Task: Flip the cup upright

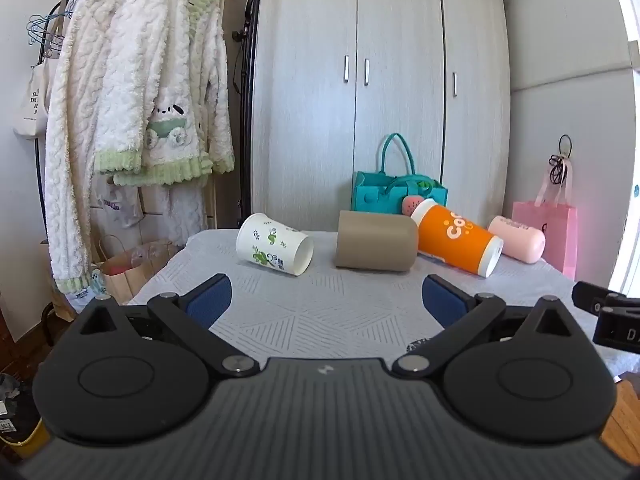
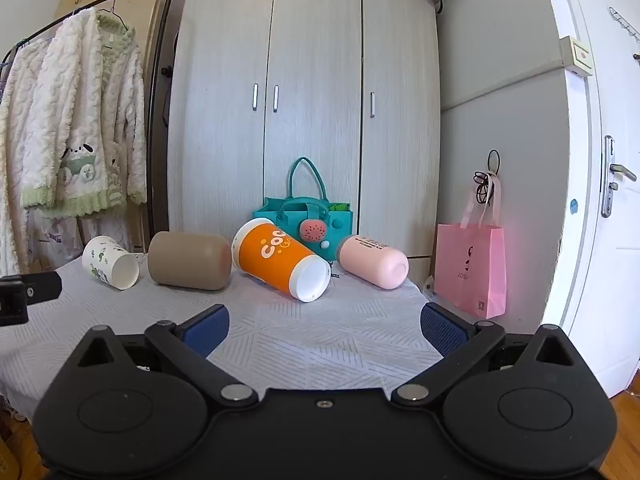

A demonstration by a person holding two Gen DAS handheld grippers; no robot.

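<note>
Several cups lie on their sides in a row on the grey patterned tablecloth (image 1: 320, 312): a white paper cup with green print (image 1: 274, 245) (image 2: 110, 262), a tan cup (image 1: 376, 246) (image 2: 190, 261), an orange cup (image 1: 458, 240) (image 2: 280, 260) and a pink cup (image 1: 516, 238) (image 2: 372, 262). My left gripper (image 1: 326, 294) is open and empty, short of the white and tan cups. My right gripper (image 2: 325, 324) is open and empty, short of the orange cup. Each gripper's edge shows in the other's view.
A teal felt bag (image 1: 396, 194) (image 2: 304, 216) stands behind the cups against a wardrobe (image 2: 304, 100). A pink paper bag (image 2: 470, 270) stands right of the table. A clothes rack with fluffy robes (image 1: 132, 100) is at the left, a door (image 2: 608, 180) at the right.
</note>
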